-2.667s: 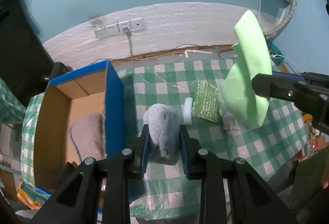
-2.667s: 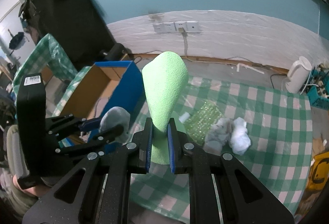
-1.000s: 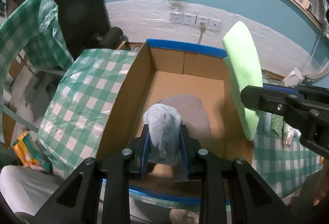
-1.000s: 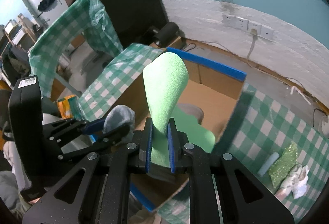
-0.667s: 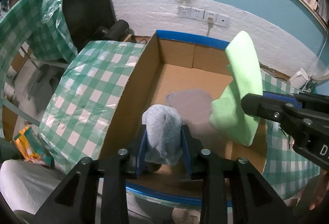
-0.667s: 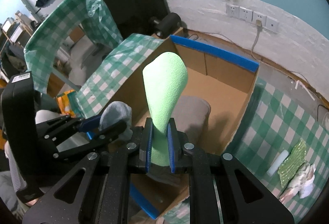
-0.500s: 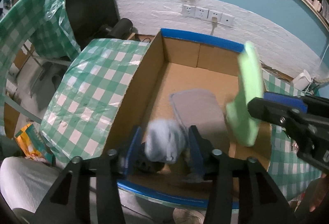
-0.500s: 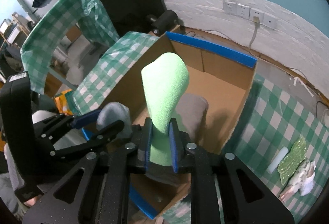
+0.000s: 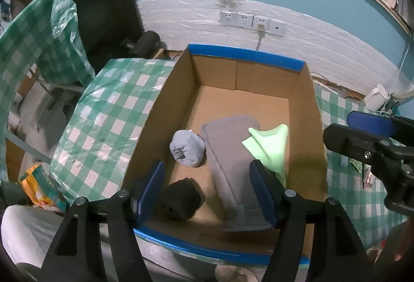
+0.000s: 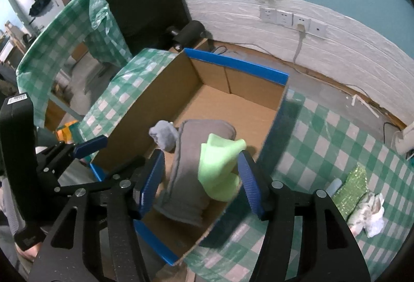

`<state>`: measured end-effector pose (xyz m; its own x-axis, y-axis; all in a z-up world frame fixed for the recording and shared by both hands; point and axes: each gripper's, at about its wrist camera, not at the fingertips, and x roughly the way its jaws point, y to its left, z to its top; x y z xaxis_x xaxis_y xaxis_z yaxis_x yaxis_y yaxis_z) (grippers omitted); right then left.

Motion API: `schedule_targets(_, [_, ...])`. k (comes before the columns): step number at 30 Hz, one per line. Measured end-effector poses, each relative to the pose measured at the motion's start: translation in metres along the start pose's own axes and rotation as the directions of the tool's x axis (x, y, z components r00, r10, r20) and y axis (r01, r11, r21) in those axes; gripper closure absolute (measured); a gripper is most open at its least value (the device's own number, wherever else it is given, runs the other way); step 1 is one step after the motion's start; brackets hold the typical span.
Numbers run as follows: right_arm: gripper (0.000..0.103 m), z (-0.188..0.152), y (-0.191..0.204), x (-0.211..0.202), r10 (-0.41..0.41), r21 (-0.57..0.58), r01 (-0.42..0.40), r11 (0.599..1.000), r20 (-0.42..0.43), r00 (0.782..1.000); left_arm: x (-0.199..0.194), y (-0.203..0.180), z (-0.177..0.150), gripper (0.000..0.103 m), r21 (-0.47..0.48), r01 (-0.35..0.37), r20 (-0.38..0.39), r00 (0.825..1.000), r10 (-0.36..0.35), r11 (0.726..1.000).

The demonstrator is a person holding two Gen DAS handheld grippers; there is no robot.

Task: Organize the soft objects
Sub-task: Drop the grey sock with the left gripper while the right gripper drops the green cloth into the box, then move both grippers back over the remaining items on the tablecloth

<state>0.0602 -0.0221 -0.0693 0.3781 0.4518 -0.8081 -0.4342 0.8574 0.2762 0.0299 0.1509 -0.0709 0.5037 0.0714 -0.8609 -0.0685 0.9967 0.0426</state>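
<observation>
Hovering over the box (image 9: 305, 111), both grippers (image 9: 209, 189) (image 10: 200, 178) gape empty; sock (image 9: 187, 148) and green cloth (image 10: 218, 168) lie inside.

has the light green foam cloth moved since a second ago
Yes. The light green foam cloth has left the right gripper and dropped into the cardboard box, onto the grey pad.

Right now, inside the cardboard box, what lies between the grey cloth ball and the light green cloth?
The flat grey mat lies between the grey cloth ball and the light green cloth, seen from the left wrist.
</observation>
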Motion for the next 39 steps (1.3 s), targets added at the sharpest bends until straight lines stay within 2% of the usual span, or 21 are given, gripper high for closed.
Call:
schedule_targets(3, [0.042, -0.003, -0.006, -0.004, -0.013, 0.009, 0.013, 1.000, 0.000, 1.000, -0.002, -0.007, 0.001, 0.026, 0.010, 0.002, 0.000, 1.000, -0.002, 1.000])
schedule_targets(27, [0.040, -0.039, -0.076, -0.049, -0.104, 0.132, 0.099, 0.986, 0.030, 0.994, -0.012, -0.086, -0.003, 0.022, 0.163, 0.030, 0.011, 0.999, -0.032, 0.986])
schedule_targets(39, [0.040, -0.063, -0.130, -0.074, -0.172, 0.225, 0.160, 0.961, 0.037, 0.984, -0.007, -0.130, -0.003, 0.022, 0.220, 0.056, -0.009, 0.998, -0.056, 0.974])
